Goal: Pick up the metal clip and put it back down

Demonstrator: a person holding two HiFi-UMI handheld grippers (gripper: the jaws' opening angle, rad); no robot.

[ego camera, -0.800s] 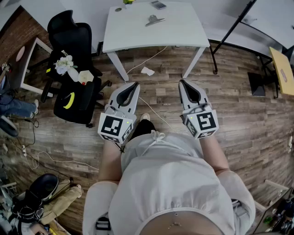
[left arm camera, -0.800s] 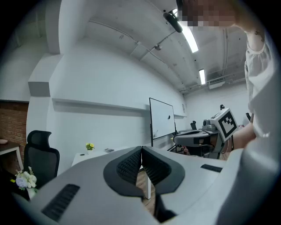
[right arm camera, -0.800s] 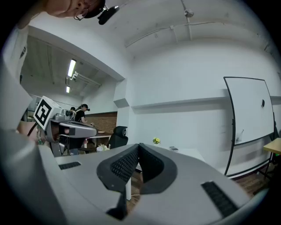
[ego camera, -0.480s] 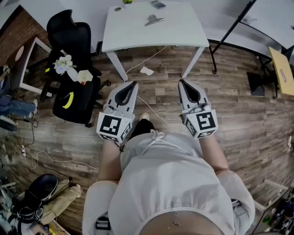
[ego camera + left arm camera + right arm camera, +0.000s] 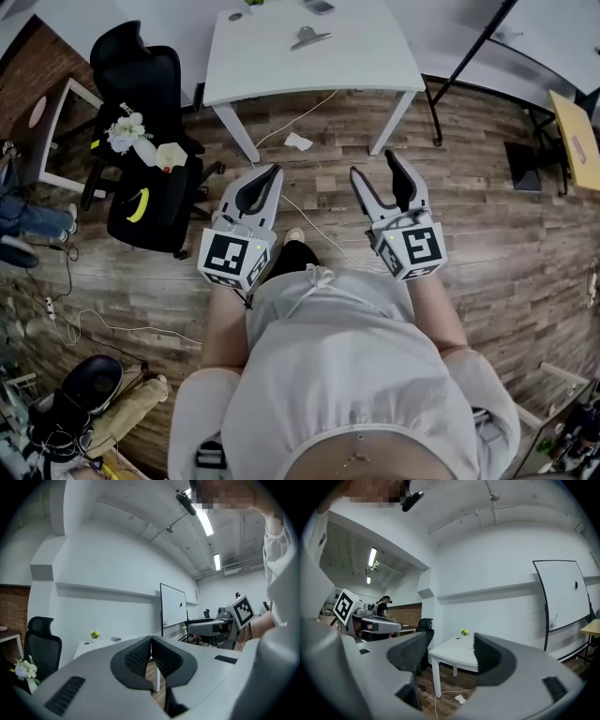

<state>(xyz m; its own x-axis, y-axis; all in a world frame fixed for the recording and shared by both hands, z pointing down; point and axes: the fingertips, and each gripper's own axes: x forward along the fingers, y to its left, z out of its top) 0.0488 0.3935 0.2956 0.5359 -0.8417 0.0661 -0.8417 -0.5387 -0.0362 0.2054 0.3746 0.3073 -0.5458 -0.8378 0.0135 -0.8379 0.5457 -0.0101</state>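
The metal clip (image 5: 310,37) lies on the white table (image 5: 281,70) at the top of the head view, far ahead of both grippers. My left gripper (image 5: 277,172) is held over the wooden floor with its jaws together and nothing in them; in its own view the pads (image 5: 151,644) meet. My right gripper (image 5: 373,167) is level with it, jaws apart and empty. Between the right gripper's (image 5: 452,641) jaws I see the table (image 5: 450,656) across the room, with the clip (image 5: 471,649) as a small speck on it.
A black office chair (image 5: 141,84) holding white flowers (image 5: 129,131) and a yellow item (image 5: 139,206) stands left of the table. A paper scrap (image 5: 300,142) and a cable lie on the floor. Black stand legs (image 5: 469,66) and a yellow desk (image 5: 577,141) are at right.
The right gripper's jaws have opened from shut. The left gripper has stayed shut. The table sits slightly higher in the head view.
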